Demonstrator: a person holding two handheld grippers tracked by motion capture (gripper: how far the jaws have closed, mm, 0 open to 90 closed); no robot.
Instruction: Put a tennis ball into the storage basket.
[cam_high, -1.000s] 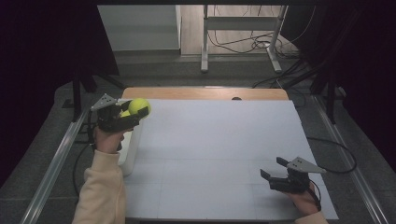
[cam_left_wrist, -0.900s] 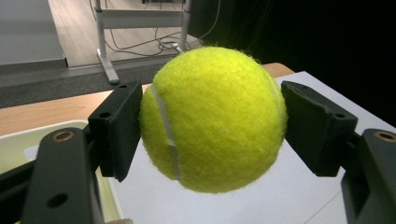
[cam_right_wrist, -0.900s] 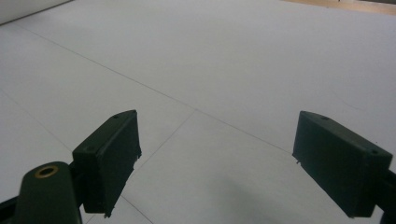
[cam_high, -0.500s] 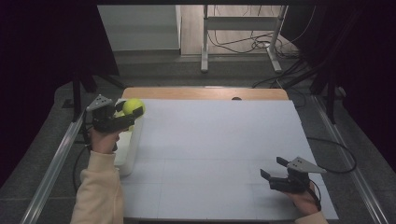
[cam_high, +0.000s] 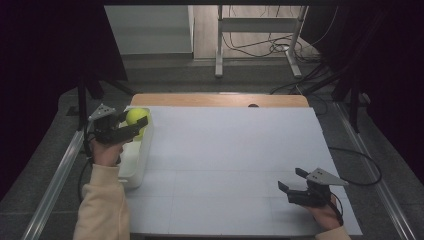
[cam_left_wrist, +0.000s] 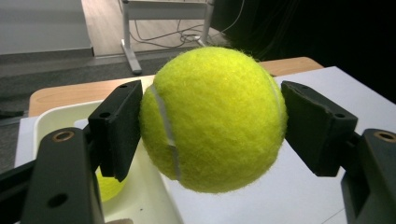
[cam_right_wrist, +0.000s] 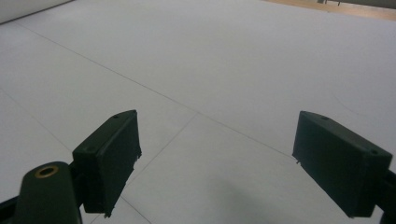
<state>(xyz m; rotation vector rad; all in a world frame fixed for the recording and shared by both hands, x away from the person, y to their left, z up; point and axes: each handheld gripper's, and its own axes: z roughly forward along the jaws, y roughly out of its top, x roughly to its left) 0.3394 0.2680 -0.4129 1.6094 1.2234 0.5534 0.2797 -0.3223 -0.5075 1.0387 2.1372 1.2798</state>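
At the table's left edge, toward the far corner, the left claw (cam_high: 131, 126) pinches a ball (cam_high: 136, 118), both pads pressed against its yellow felt, held clear above a white bin (cam_high: 134, 165) that runs along that edge. In the left claw view the ball (cam_left_wrist: 215, 119) hides most of what lies behind it; the pads touch its two sides, and its underside hangs free over the bin's rim (cam_left_wrist: 74, 109) and the white table (cam_left_wrist: 299, 196). Low in the bin, a second ball (cam_left_wrist: 109, 184) peeks out beneath the left pad, mostly covered by the claw, so little beyond a yellow patch can be made out. From above, the bin's inside is largely blocked by the left hand (cam_high: 106, 152) and its sleeve, and the bin blends into the white table (cam_high: 235, 150). Near the right edge, toward the near corner, the right claw (cam_high: 292, 181) rests low at the table with its jaws spread and nothing between them; the right hand (cam_high: 325, 212) is cut off at the bottom of the high view. In the right claw view the right claw (cam_right_wrist: 217, 163) shows only pads over bare white surface crossed by faint lines.
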